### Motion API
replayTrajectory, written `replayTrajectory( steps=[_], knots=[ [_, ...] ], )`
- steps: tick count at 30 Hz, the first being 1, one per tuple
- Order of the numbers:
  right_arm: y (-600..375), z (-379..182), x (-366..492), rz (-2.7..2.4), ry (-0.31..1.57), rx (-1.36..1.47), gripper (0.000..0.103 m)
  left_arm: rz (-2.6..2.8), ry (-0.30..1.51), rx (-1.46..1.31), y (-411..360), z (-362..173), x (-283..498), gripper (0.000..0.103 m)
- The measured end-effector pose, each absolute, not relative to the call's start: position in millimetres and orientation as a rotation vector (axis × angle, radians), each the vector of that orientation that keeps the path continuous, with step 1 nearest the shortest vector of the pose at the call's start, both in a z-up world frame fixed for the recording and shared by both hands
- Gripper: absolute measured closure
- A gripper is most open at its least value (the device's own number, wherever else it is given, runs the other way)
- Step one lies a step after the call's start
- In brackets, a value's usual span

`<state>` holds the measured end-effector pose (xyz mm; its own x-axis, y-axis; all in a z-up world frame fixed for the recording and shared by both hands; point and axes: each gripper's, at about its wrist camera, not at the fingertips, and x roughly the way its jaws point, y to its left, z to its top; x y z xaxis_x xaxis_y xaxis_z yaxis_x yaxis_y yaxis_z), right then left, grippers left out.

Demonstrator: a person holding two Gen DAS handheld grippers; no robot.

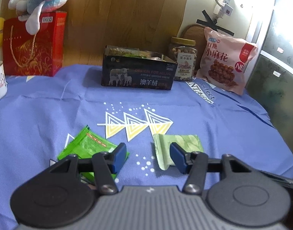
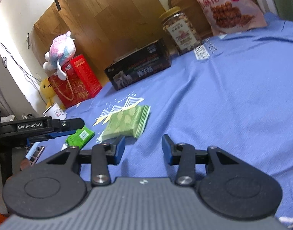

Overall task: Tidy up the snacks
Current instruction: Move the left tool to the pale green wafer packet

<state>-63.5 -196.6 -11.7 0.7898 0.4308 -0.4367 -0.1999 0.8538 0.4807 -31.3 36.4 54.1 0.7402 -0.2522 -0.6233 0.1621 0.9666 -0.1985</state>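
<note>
A big blue cloth with white and yellow triangles [image 1: 41,115] covers the table. At the back stands a dark open box with sheep pictures [image 1: 137,72], with snacks inside. Beside it are a pink bag of brown twist snacks [image 1: 226,61] and a clear jar of nuts with a gold lid [image 1: 182,59]. The left gripper [image 1: 148,158] is wide apart and holds nothing. It hangs low between two packets lying flat on the cloth: a pale green leaf-print snack packet [image 1: 177,143] and a bright green snack packet [image 1: 87,147]. The right gripper [image 2: 143,147] is also spread apart and holds nothing
</note>
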Motion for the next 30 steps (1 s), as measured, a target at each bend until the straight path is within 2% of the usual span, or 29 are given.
replayTrajectory(
  steps=[21,30],
  knots=[
    [-168,-5,-35,0.396,0.57,0.222,0.058,-0.378,0.779,-0.129,13,37,17,0.048],
    [-169,-8,-32,0.391,0.568,0.233,0.058,-0.374,0.795,-0.159,19,31,16,0.048]
  ],
)
